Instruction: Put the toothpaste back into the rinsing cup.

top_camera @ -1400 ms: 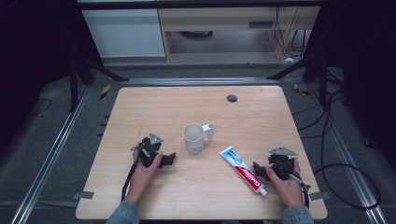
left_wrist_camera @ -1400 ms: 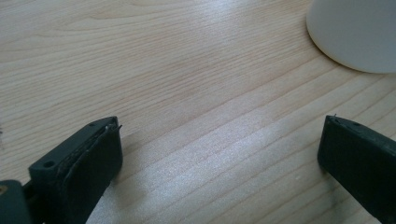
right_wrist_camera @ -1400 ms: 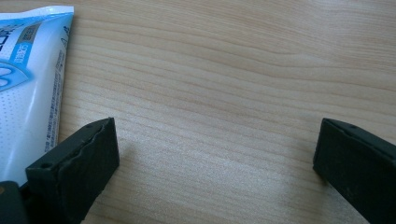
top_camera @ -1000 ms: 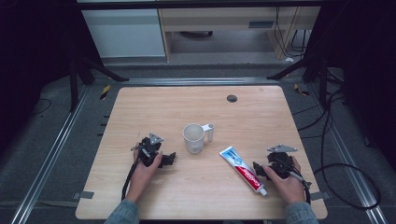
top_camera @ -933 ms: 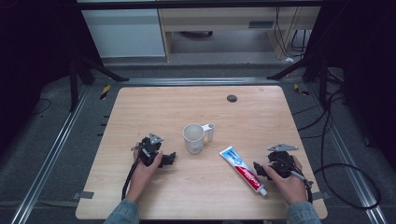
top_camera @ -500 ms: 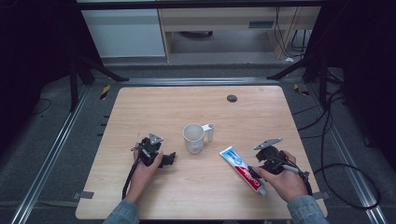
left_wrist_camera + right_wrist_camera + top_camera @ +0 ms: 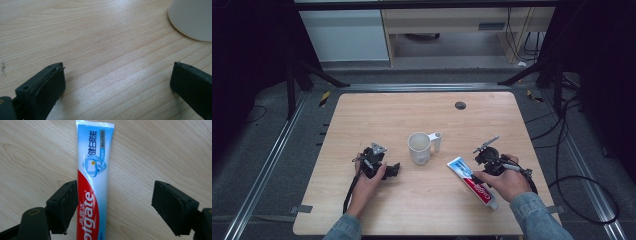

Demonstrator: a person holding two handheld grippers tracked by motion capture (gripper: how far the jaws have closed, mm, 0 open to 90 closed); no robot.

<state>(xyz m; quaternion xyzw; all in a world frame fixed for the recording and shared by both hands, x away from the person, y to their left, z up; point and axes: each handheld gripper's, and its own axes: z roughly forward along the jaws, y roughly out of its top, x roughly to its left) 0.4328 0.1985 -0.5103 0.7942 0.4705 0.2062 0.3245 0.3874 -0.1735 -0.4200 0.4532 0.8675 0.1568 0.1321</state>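
Landmark: the white mug stood near the middle of the table, its handle turned away from your left side; every place below was taken from it.

Toothpaste tube: the tube lay flat on the table to the right of the mug and nearer to you, well apart from it, its crimped end toward the mug and its cap end toward your right hand. In the right gripper view the tube ran lengthwise up between the jaws, so you had lined the gripper along it, likely to take it across its width.

Right gripper: you held the right gripper over the tube's mug-side half, right of the mug. Its jaws had just been closing a little yet stood wide. The tube sat close against the left pad, and I could not tell whether it touched; the right pad stood clear of the tube with bare wood between, so nothing was gripped.

Left gripper: you rested the left gripper low by the table, left of the mug and slightly nearer to you, pointing toward it. Its jaws gaped wide with nothing between them but wood grain; the mug's base showed just at the upper right corner of its view. It looked parked there, out of the way.

Judgement: the tube seemed off-centre in the right jaws, so you would probably have needed to shift toward it before squeezing, or the tube might have slid aside.

Other: a small dark round thing lay beyond the mug toward the far edge.
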